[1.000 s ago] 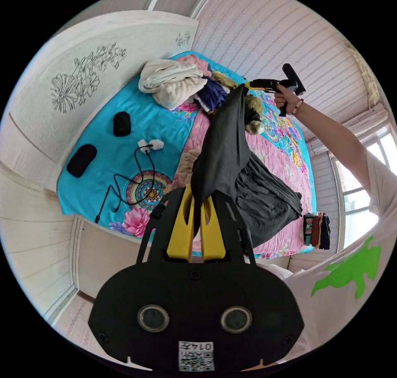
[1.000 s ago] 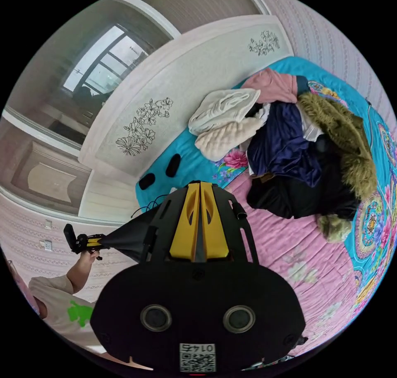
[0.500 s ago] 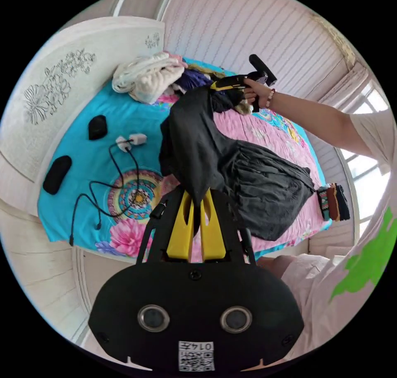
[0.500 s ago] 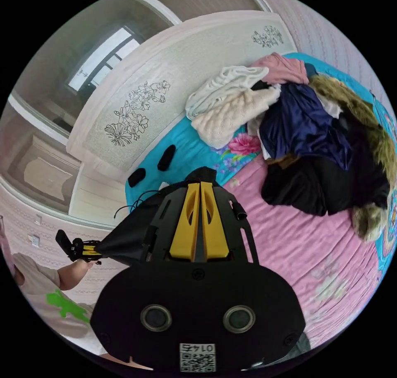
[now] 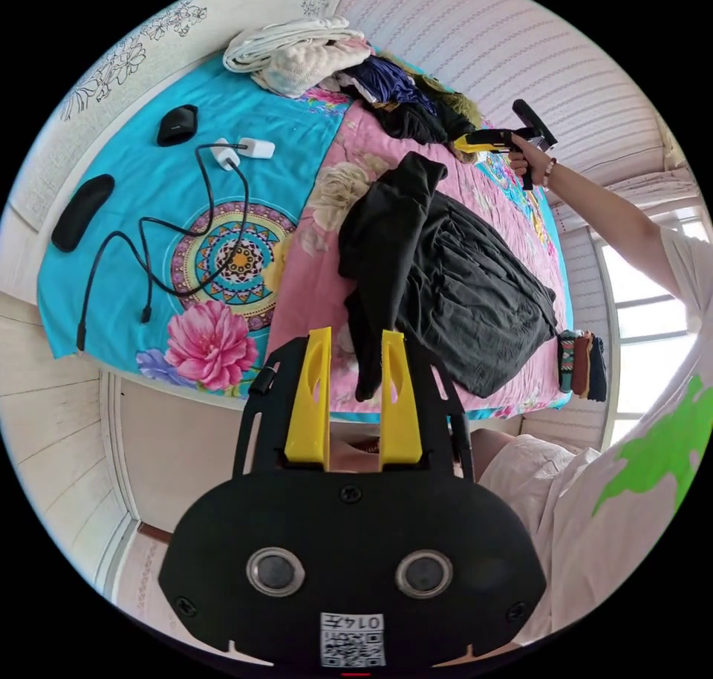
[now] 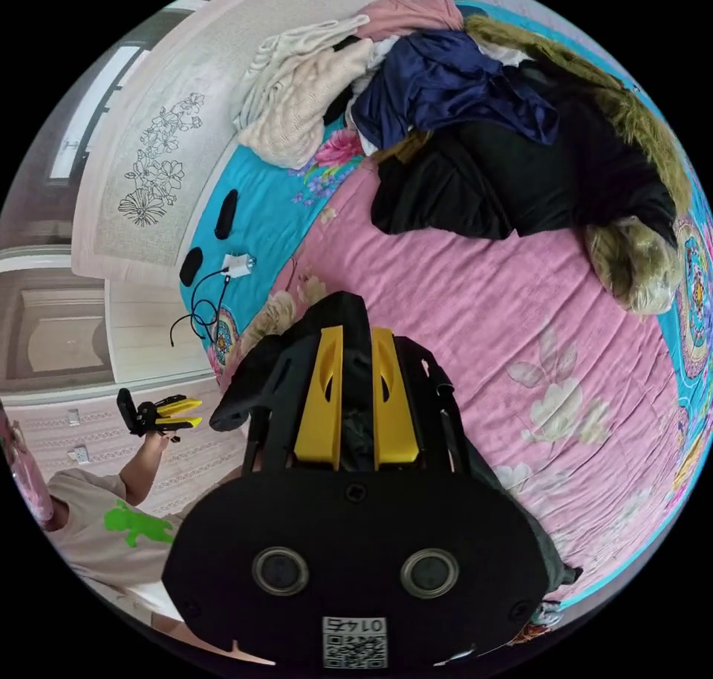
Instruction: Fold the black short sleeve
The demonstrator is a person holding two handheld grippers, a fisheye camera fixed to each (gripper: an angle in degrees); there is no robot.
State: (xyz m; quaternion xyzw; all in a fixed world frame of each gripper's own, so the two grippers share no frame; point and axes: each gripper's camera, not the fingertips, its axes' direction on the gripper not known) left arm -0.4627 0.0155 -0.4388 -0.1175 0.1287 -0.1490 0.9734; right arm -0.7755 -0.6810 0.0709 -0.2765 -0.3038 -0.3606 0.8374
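Observation:
The black short sleeve shirt (image 5: 445,278) lies crumpled on the pink quilt (image 5: 312,293), one end drooping over the bed's edge. My left gripper (image 5: 356,333) hangs just off that edge, jaws apart, with the drooping end seen between them but not pinched. In the same view my right gripper (image 5: 471,143) is held in a hand beyond the shirt, clear of it. In the right gripper view my right gripper (image 6: 356,331) stands open above the shirt (image 6: 338,309), and the left gripper (image 6: 189,409) shows with its yellow jaws spread.
A pile of clothes (image 6: 483,114) covers the far end of the bed by the headboard (image 6: 148,159). A charger and cable (image 5: 200,211) and two black cases (image 5: 177,124) lie on the turquoise sheet (image 5: 111,263). A small folded stack (image 5: 583,363) sits at the bed's corner.
Both grippers have let go of the shirt, which dropped from being stretched between them onto the quilt. Both sets of jaws opened and both cameras tilted down toward the bed.

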